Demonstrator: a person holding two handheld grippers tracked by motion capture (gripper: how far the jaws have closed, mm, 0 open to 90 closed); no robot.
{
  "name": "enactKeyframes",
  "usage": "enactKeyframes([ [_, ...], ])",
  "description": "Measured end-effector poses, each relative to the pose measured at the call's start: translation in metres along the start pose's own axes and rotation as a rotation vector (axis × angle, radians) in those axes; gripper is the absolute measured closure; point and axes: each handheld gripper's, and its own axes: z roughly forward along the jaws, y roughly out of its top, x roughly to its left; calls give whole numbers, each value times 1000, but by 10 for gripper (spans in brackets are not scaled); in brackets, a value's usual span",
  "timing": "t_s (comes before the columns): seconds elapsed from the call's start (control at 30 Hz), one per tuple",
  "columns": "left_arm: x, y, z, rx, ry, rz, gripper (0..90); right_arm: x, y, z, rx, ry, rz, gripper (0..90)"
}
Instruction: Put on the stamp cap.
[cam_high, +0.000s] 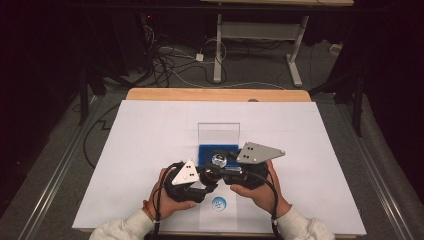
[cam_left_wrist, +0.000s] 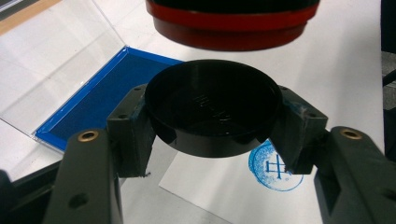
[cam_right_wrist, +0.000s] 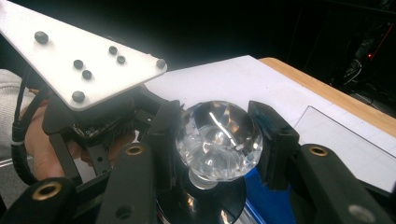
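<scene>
The black cap (cam_left_wrist: 212, 107) sits clamped in the left gripper (cam_left_wrist: 212, 116) just under the stamp's red rim (cam_left_wrist: 233, 25), over the blue ink pad (cam_left_wrist: 100, 95). The right gripper (cam_right_wrist: 219, 135) pinches the crystal knob (cam_right_wrist: 218, 140). Misaligned (probably slightly), the cap could jam, or smear the printed paper (cam_left_wrist: 275, 165).

The ink pad case (cam_high: 218, 148) is lying open near the middle of the table (cam_high: 150, 135), its lid (cam_high: 218, 132) standing up at its far edge. Just in front of the case, the stamp (cam_high: 218, 161) with its faceted knob is sitting between the two grippers, the left gripper (cam_high: 207, 176) to the case's near left holding the cap (cam_left_wrist: 212, 105) under the stamp's base, the right gripper (cam_high: 226, 165) to its near right. Nearer the person than the case, a stamped mark (cam_high: 218, 203) is lying on a paper slip (cam_high: 218, 217).
</scene>
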Motion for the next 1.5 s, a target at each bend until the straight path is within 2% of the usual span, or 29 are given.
enactKeyframes([
  [0.6, -1, 7, 1, -38, -14, -3, 368, 2, -3, 5, 13, 22, -5, 569],
  [1.03, -2, 9, 0, -64, -33, -1, 368, 1, -6, 5, 20, 19, 2, 569],
  [1.23, -1, 9, -2, -67, -30, -4, 368, 1, -6, 5, 17, 21, 5, 569],
  [1.3, -1, 9, -2, -78, -31, 12, 368, 1, -6, 5, 14, 23, 6, 569],
  [1.5, -4, 11, -5, -61, 0, 24, 369, 1, -7, 4, 4, 29, 11, 569],
])
